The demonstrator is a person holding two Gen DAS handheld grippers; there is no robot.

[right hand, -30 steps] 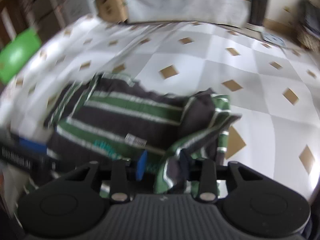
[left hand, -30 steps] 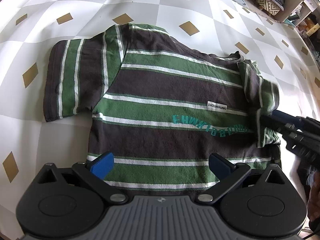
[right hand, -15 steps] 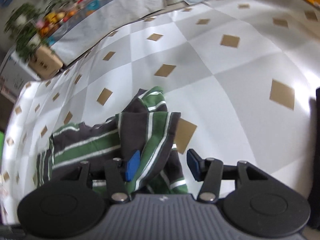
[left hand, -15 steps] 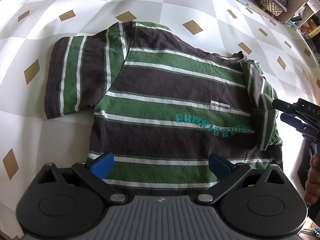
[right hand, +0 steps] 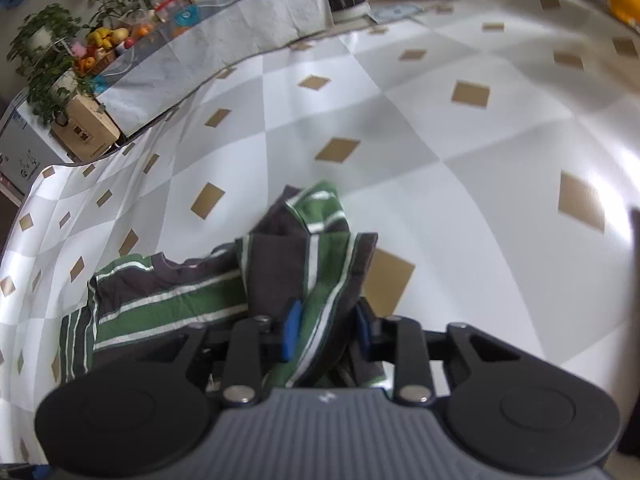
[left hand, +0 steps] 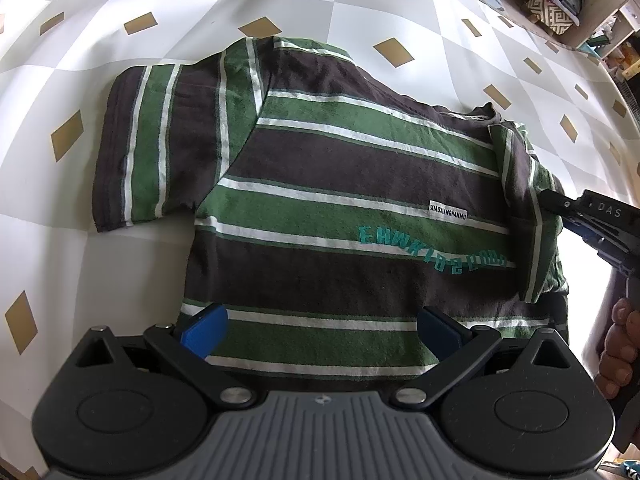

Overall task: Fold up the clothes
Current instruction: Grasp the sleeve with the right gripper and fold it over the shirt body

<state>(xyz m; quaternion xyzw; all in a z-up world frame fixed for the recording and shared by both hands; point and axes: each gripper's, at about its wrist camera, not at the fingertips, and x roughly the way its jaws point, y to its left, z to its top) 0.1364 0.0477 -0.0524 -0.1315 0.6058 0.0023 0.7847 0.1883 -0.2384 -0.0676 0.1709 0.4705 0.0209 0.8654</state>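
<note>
A dark brown and green striped T-shirt point(left hand: 340, 200) lies flat on the checked table cloth, its left sleeve spread out. My left gripper point(left hand: 322, 332) hangs open over the shirt's hem, touching nothing. The right sleeve point(right hand: 316, 264) is folded in over the body. My right gripper point(right hand: 326, 332) has its jaws closing on that bunched sleeve, and the cloth fills the gap between the blue pads. In the left wrist view the right gripper point(left hand: 560, 216) reaches in at the shirt's right edge, held by a hand point(left hand: 618, 344).
The white and grey cloth with tan diamonds point(left hand: 120, 288) covers the table all round the shirt. Beyond the far edge stand potted plants and fruit point(right hand: 80, 52) and a cardboard box point(right hand: 86, 128). A patterned basket point(left hand: 552, 8) sits at the back right.
The right gripper rolled and sank onto the folded sleeve. Its jaws opened, then narrowed around the cloth. The left gripper stayed still and open.
</note>
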